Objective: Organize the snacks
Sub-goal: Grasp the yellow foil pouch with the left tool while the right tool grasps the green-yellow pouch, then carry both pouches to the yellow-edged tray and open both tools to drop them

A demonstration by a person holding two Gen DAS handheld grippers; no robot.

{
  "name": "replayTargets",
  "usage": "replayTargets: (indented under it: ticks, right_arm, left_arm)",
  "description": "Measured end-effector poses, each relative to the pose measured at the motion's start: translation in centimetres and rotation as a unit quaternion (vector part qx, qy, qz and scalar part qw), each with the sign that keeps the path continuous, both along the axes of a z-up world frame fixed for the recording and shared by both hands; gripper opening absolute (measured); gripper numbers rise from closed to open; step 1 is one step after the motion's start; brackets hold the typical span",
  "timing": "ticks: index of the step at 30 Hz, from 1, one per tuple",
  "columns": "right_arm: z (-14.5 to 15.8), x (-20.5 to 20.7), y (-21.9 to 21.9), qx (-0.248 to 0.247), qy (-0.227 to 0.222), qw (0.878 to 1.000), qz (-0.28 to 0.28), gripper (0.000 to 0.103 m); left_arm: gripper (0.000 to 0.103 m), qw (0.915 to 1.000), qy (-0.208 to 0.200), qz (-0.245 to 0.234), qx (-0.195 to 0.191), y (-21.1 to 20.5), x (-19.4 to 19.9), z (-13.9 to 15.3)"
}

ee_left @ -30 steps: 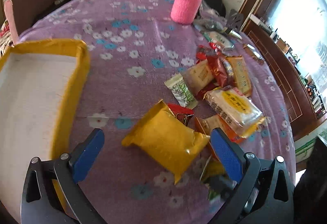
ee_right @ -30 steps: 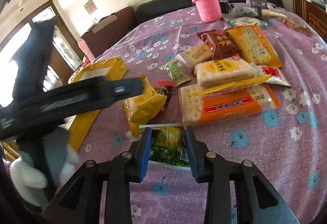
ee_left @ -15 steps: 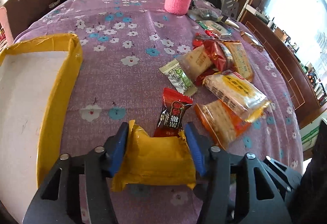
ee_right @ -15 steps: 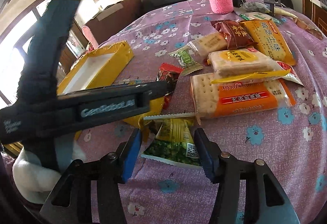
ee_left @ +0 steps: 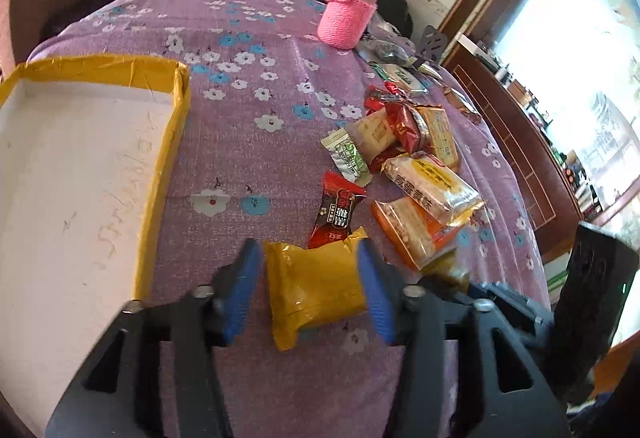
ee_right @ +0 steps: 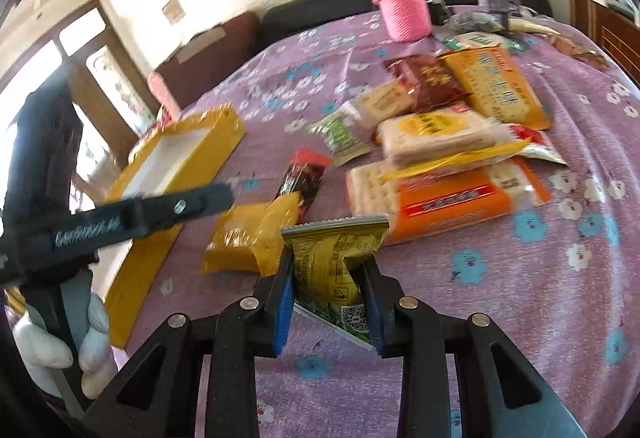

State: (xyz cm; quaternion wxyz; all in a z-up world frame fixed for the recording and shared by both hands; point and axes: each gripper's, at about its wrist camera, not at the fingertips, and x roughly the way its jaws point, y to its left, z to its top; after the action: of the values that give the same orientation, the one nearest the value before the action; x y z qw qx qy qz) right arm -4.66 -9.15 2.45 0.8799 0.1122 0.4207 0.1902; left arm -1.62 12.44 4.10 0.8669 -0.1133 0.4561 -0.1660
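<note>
A yellow snack packet (ee_left: 316, 282) sits between the blue pads of my left gripper (ee_left: 310, 290), raised a little above the purple flowered cloth. Both pads touch its sides while the jaws are opening slightly. The same packet (ee_right: 248, 238) shows in the right wrist view, below one finger (ee_right: 160, 206) of the left gripper. My right gripper (ee_right: 328, 290) is closing on a green and yellow pea packet (ee_right: 336, 258), which crumples between its pads. A shallow white box with a yellow rim (ee_left: 160, 174) lies to the left of the yellow packet.
A heap of snack packs lies to the right: a red candy (ee_left: 336, 210), a green and white sachet (ee_left: 348, 158), cracker packs (ee_left: 432, 186). A pink-sleeved bottle (ee_left: 352, 18) stands at the back. A white-gloved hand (ee_right: 80, 338) holds the left gripper.
My left gripper went from wide open to closed around the yellow packet and raised it. My right gripper opened over the pea packet, then pinched it so that it stands up crumpled.
</note>
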Motion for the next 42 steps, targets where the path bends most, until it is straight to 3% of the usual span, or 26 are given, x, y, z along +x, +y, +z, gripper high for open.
replayTargets:
  ticks: [3, 7, 10, 12, 15, 16, 18, 22, 24, 30, 35, 42]
  right_arm:
    - [0.4, -0.1, -1.3, 0.016, -0.010, 0.999, -0.027, 0.031]
    - [0.2, 0.5, -2.6, 0.041, 0.005, 0.998, -0.046, 0.032]
    - [0.0, 0.9, -3.2, 0.057, 0.017, 0.997, -0.048, 0.032]
    - [0.0, 1.0, -3.5, 0.070, 0.019, 0.996, -0.047, 0.032]
    - [-0.3, 1.1, -3.7, 0.081, 0.025, 0.995, -0.046, 0.032]
    - [-0.3, 1.2, -3.8, 0.086, 0.028, 0.995, -0.045, 0.032]
    - [-0.4, 1.3, -3.9, 0.090, 0.031, 0.994, -0.045, 0.032]
    - [-0.4, 1.2, -3.9, 0.089, 0.028, 0.995, -0.046, 0.032]
    - [-0.3, 1.1, -3.8, 0.085, 0.026, 0.995, -0.046, 0.032]
    - [-0.2, 1.0, -3.7, 0.083, 0.018, 0.995, -0.043, 0.032]
    - [0.2, 0.7, -3.2, 0.072, 0.004, 0.997, -0.040, 0.032]
    - [2.8, -0.9, -1.0, 0.040, -0.049, 0.998, -0.025, 0.031]
  left_arm:
    - [0.073, 0.9994, -0.011, -0.027, 0.018, -0.6, -0.1, 0.3]
    - [0.074, 0.9947, 0.001, -0.071, 0.074, -3.0, 0.2, -0.7]
    - [0.075, 0.9857, -0.013, -0.115, 0.123, -5.6, -0.2, -1.4]
    - [0.082, 0.9784, -0.027, -0.144, 0.146, -7.0, -0.5, -1.8]
    - [0.083, 0.9658, -0.022, -0.176, 0.189, -8.6, -0.8, -3.2]
    - [0.080, 0.9650, -0.028, -0.176, 0.192, -8.7, -1.1, -3.0]
    - [0.068, 0.9687, -0.026, -0.166, 0.182, -8.6, -1.3, -2.6]
    - [0.064, 0.9776, -0.040, -0.133, 0.159, -7.9, -1.9, -1.9]
    - [0.055, 0.9812, -0.044, -0.122, 0.143, -7.4, -2.2, -1.5]
    - [0.055, 0.9895, -0.065, -0.086, 0.096, -5.1, -4.1, 0.4]
    - [0.055, 0.9948, -0.078, -0.027, 0.060, 0.0, -6.2, 2.2]
    - [0.055, 0.9901, -0.080, 0.086, 0.077, 10.0, -8.8, 2.8]
